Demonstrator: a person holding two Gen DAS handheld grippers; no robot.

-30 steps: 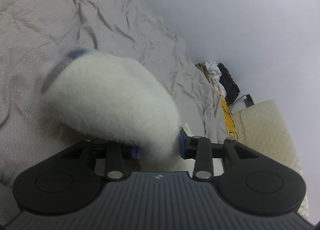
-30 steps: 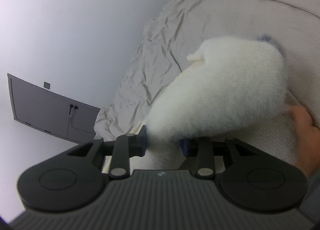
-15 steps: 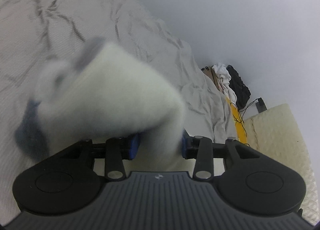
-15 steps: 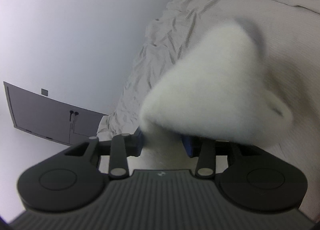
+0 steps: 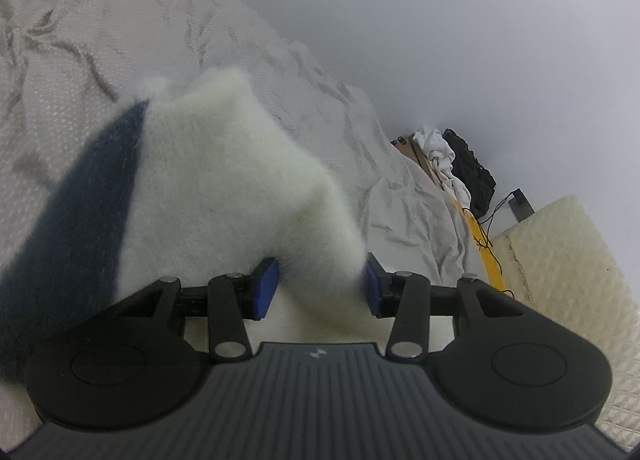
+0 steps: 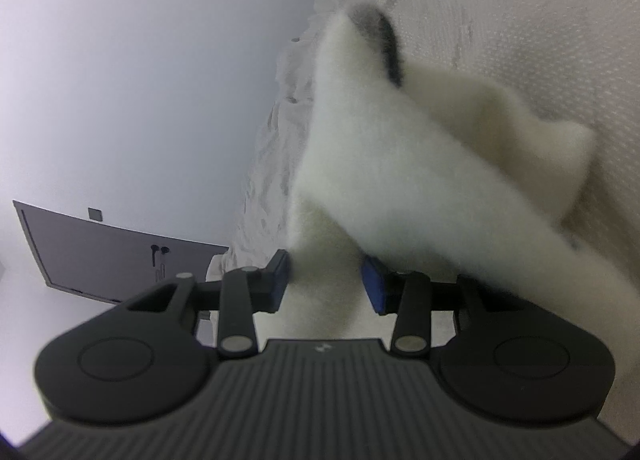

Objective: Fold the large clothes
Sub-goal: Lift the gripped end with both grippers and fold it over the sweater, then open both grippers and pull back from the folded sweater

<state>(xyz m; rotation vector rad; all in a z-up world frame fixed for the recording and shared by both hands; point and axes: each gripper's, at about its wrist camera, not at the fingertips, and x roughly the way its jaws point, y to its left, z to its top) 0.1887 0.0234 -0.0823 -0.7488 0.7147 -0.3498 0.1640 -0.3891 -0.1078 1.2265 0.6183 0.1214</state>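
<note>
LEFT: left gripper [image 5: 318,284] jaws opening, fluffy white fleece garment with navy band [image 5: 224,188] between the blue pads | RIGHT: right gripper [image 6: 326,280] part-closed around the fleece [image 6: 400,180] | WHERE: garment bunched above the wrinkled grey-white bedsheet [image 5: 100,40]

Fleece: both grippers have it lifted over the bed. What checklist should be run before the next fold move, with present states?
1. Fleece between the left hand-held gripper pads: ok, but its jaws are opening.
2. Fleece between the right hand-held gripper pads: ok, it fills the gap.
3. Two held edges level with each other: cannot tell, no view shows both.
4. Sheet smooth for laying down: not ok, creased.
5. Loose flap tucked in: not ok, it sticks out.
</note>
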